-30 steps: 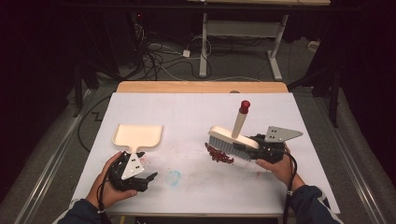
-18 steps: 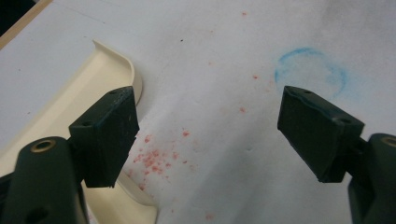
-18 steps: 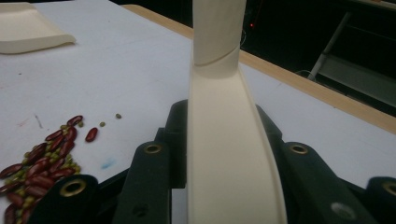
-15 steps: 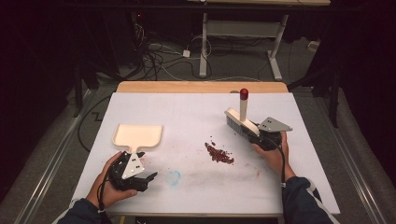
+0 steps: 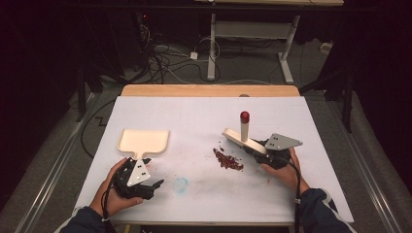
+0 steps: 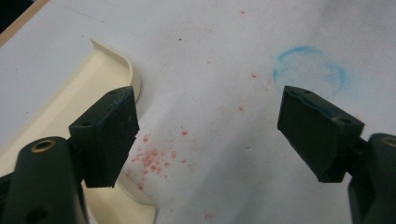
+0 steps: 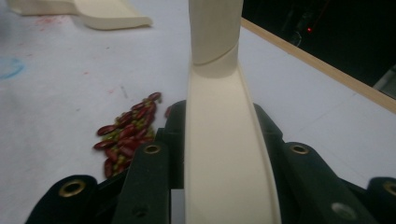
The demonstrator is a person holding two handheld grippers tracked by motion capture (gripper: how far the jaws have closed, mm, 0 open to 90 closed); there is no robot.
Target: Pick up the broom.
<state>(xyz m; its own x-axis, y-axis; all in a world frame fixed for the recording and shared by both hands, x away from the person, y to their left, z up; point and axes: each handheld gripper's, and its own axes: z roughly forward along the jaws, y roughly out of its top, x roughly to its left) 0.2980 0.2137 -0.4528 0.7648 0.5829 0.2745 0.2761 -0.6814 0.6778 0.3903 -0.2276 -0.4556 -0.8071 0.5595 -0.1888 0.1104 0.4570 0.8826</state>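
A cream dustpan (image 5: 144, 141) lies flat on the white table at the left, its handle toward me. My left gripper (image 5: 154, 185) rests just in front of that handle, open and holding nothing. In the left gripper view the dustpan's handle (image 6: 70, 107) lies beside the left jaw of that gripper (image 6: 210, 135). A small pile of red beans (image 5: 227, 159) sits mid-table. My right gripper (image 5: 261, 148) is shut on a cream brush (image 5: 240, 138) with a red-tipped handle, just right of the pile. The right gripper view shows the brush (image 7: 224, 154) clamped between the jaws, with the beans (image 7: 126, 133) to its left.
A faint blue ring (image 5: 180, 183) marks the table (image 5: 194, 116) near my left gripper, and pinkish crumbs (image 6: 154, 158) speckle the surface by the dustpan. A wooden edge (image 5: 209, 90) bounds the far side. Desk legs and cables stand on the dark floor behind it.
The right gripper lifted the brush off the bean pile and back to the right, then brought it down again close to the pile's right side. The left gripper stayed still.
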